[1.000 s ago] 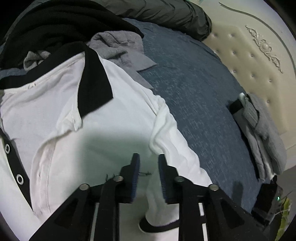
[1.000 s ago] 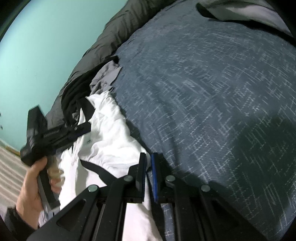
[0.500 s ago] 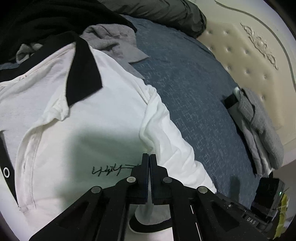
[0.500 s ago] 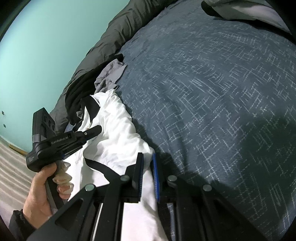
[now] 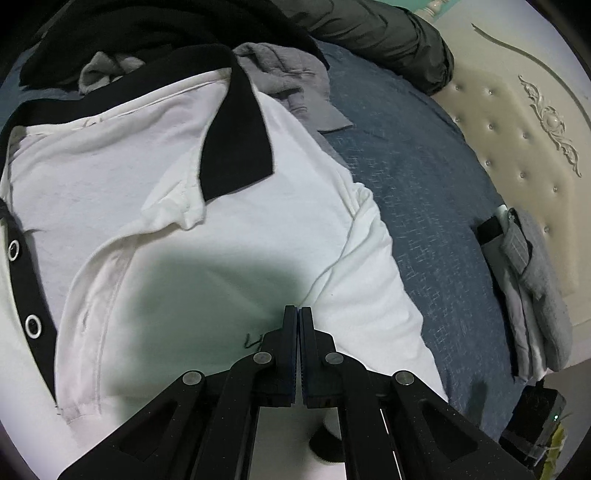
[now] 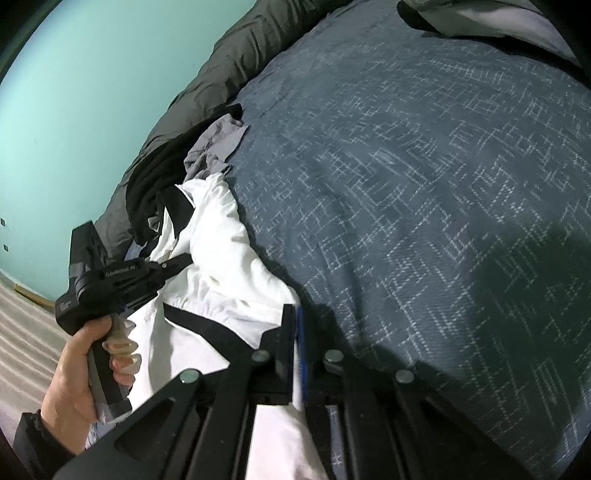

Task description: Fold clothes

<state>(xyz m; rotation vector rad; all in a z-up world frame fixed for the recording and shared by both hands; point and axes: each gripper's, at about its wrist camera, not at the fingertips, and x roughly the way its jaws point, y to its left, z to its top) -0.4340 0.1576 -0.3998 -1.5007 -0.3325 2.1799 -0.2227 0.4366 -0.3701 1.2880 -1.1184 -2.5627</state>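
Now both tools are clenched on the white shirt (image 5: 229, 258) lying on the bed (image 5: 424, 206): left tool (image 5: 298, 314), open a second ago, pinches its chest; right tool (image 6: 293, 314) its edge, ready to fold.

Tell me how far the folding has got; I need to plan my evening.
Done: a folded grey stack sits by the headboard. In hand: the white polo shirt, spread flat and unfolded; left gripper and right gripper each appear shut on its fabric. Left: folding it, plus the grey garment and black garment heaped behind.
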